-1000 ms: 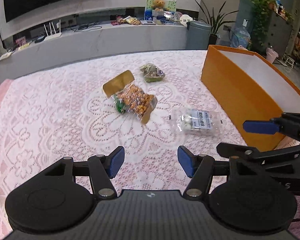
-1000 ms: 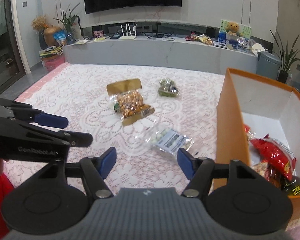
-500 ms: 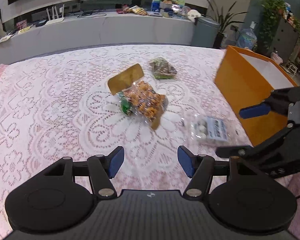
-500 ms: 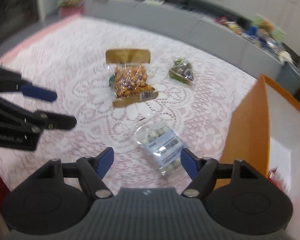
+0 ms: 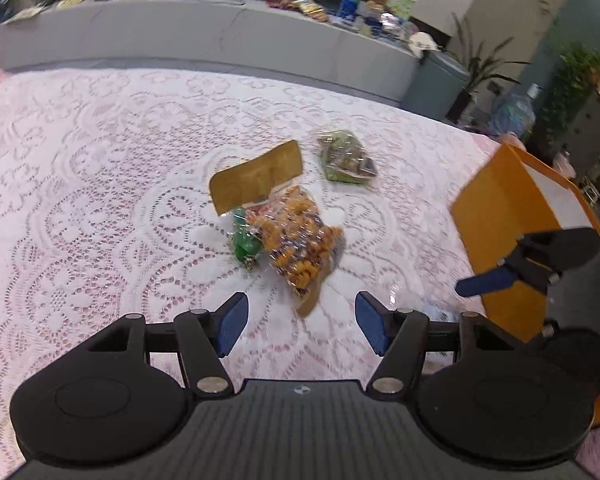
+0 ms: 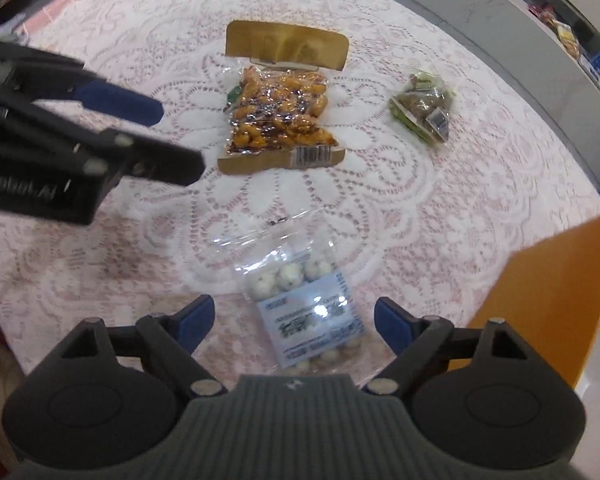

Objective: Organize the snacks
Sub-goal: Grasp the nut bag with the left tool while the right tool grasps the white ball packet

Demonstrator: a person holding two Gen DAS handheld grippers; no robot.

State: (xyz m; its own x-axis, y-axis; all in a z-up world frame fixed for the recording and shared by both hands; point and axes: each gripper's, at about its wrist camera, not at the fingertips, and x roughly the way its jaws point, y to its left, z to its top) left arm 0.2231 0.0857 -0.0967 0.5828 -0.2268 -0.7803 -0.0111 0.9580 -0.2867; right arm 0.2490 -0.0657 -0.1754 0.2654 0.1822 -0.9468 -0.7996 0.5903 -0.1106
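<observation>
A clear bag of orange snacks (image 5: 296, 240) with a gold header lies mid-table, also seen in the right wrist view (image 6: 280, 112). My left gripper (image 5: 300, 316) hangs open just short of its near end, touching nothing. A small green packet (image 5: 346, 158) (image 6: 424, 108) lies beyond it. A clear bag of white balls (image 6: 300, 304) with a pale blue label lies under my right gripper (image 6: 294, 316). Its jaws are opening and straddle the bag without pressing on it. The orange box (image 5: 500, 216) (image 6: 560, 280) stands at the right.
A pink lace tablecloth (image 5: 80, 200) covers the table. One blue finger (image 5: 484, 282) of the right gripper shows in front of the box. The left gripper's fingers (image 6: 120, 98) reach in from the left. A grey counter (image 5: 220, 36) and a bin (image 5: 432, 80) stand behind.
The right gripper tipped downward, moved left from the box to above the bag of white balls, and its jaws widened. The left gripper moved closer to the orange snack bag.
</observation>
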